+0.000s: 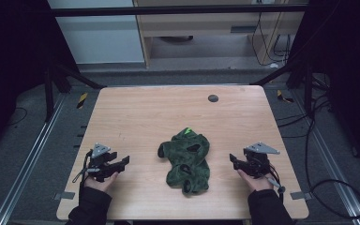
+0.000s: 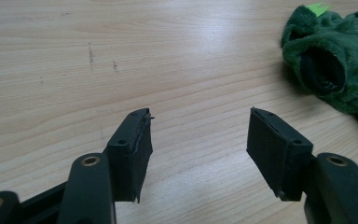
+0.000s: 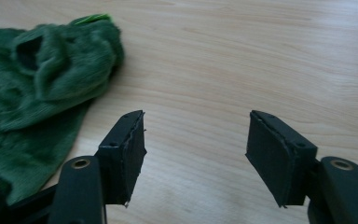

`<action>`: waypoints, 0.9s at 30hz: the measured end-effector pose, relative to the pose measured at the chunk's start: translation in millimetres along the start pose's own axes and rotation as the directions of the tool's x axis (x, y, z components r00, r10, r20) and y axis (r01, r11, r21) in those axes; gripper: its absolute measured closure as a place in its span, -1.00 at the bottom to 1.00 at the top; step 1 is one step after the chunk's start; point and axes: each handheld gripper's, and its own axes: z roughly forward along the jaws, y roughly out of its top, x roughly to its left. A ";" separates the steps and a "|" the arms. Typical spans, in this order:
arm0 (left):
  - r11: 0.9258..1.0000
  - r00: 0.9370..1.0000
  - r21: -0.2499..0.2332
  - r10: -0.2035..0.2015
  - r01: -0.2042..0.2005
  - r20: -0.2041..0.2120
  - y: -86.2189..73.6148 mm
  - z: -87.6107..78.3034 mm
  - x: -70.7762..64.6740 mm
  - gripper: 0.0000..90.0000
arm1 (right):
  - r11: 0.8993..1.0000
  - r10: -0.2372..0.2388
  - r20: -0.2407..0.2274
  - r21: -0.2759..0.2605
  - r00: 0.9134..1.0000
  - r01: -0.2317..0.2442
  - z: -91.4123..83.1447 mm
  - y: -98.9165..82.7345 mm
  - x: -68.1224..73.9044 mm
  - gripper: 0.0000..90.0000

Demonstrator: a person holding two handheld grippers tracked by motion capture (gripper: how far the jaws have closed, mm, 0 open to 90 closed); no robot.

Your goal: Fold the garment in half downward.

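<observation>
Green fleece garment [image 1: 187,160] crumpled on table [image 1: 145,112].

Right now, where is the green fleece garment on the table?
In the high view the green fleece garment lies crumpled near the table's near-centre, between the left tongs and right tongs, touching neither.

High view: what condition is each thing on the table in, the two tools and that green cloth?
Left hand-held gripper: open, empty, resting on the table.
Right hand-held gripper: open, empty, resting on the table.
Green fleece garment: crumpled in a heap, untouched, between the grippers.
</observation>
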 end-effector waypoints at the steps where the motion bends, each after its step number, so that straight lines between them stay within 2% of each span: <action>1: 1.000 1.000 0.000 0.000 0.000 0.000 0.0 0.0 0.0 -0.15 | 1.000 0.000 0.000 0.000 1.000 0.000 0.0 0.0 0.0 -0.16; 2: 1.000 1.000 0.005 0.002 -0.002 0.005 0.4 0.0 -1.3 -0.15 | 1.000 -0.017 -0.011 0.003 1.000 0.017 0.0 -0.6 1.9 -0.14; 7: 1.000 0.999 0.011 0.014 -0.015 0.036 2.2 -1.3 -5.9 -0.16 | 1.000 -0.014 -0.039 0.007 0.999 0.014 -1.7 -0.1 4.5 -0.10; 21: 0.999 0.997 -0.008 0.040 -0.040 0.064 12.8 -1.3 -12.0 -0.16 | 0.999 -0.020 -0.102 -0.027 0.995 0.017 -6.7 13.2 7.7 -0.10; 27: 0.997 0.993 -0.017 0.079 -0.078 0.082 26.5 2.6 -21.2 -0.15 | 1.000 -0.016 -0.121 -0.027 0.993 0.013 -7.2 21.2 8.1 -0.06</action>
